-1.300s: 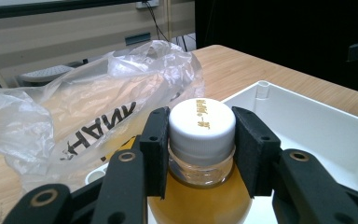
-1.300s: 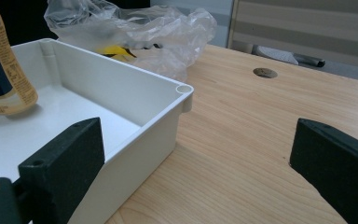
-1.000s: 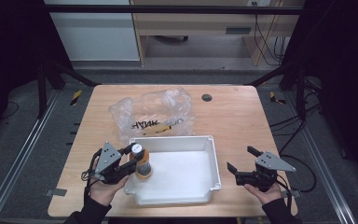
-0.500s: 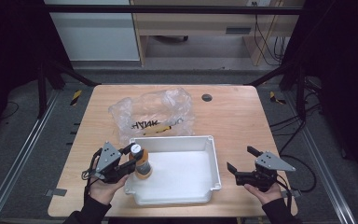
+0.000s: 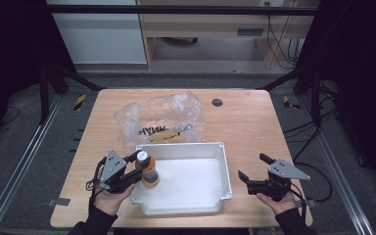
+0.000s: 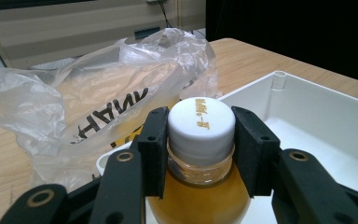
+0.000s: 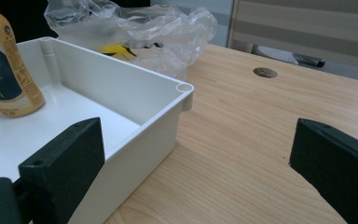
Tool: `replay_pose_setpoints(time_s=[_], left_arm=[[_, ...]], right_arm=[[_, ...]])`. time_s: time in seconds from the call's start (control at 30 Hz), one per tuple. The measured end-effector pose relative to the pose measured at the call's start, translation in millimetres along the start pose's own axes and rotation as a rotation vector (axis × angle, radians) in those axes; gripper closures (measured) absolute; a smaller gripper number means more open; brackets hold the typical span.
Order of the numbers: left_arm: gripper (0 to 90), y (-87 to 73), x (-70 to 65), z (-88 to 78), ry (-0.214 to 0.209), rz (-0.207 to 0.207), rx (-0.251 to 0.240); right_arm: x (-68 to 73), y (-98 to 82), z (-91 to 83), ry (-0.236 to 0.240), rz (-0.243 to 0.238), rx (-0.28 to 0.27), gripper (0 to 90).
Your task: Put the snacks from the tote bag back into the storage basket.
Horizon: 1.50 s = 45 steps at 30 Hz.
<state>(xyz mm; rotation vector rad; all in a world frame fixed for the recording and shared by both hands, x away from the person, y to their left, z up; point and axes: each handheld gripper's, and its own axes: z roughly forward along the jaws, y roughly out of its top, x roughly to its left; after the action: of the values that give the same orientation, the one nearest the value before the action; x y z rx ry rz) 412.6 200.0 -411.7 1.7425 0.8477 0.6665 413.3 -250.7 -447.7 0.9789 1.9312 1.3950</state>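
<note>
A bottle of orange-yellow sauce with a white cap stands upright at the left end of the white tray. My left gripper comes in from the left and is shut on the bottle's cap and neck. In the left gripper view both black pads press the sides of the cap on the bottle, with my left gripper rising from below. My right gripper rests open on the table just right of the tray. In the right gripper view my right gripper holds nothing, and the bottle stands inside the tray.
A crumpled clear plastic bag with black lettering lies right behind the tray, and something yellow shows inside it. A round cable hole sits near the table's far edge. Bare wood stretches right of the tray. Black frame posts flank the table.
</note>
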Motion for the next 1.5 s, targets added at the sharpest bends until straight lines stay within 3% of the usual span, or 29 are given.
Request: replay_pose_setpoints(time_s=[0.33, 0.77, 1.03, 1.27, 1.5], left_arm=[[55.1, 1.4, -1.0, -0.2, 0.005, 0.004, 0.008], [27.7, 14.3, -1.3, -12.4, -0.004, -0.004, -0.033], [20.6, 20.0, 5.5, -25.5, 0.014, -0.014, -0.054], [18.9, 7.3, 24.9, -37.4, 0.043, -0.033, -0.053], [18.6, -9.8, 35.7, -42.4, 0.067, -0.029, -0.033]], right_arm=[[0.1, -0.2, 0.4, -0.001, -0.001, 0.003, 3.2], [-0.1, -0.2, 0.3, -0.001, 0.0, 0.002, 3.3], [-0.4, -0.2, -0.2, -0.001, 0.002, 0.0, 3.2], [-0.7, -0.2, -0.2, -0.002, 0.003, 0.0, 3.2], [-1.4, -0.4, -0.5, -0.006, 0.006, 0.0, 3.2]])
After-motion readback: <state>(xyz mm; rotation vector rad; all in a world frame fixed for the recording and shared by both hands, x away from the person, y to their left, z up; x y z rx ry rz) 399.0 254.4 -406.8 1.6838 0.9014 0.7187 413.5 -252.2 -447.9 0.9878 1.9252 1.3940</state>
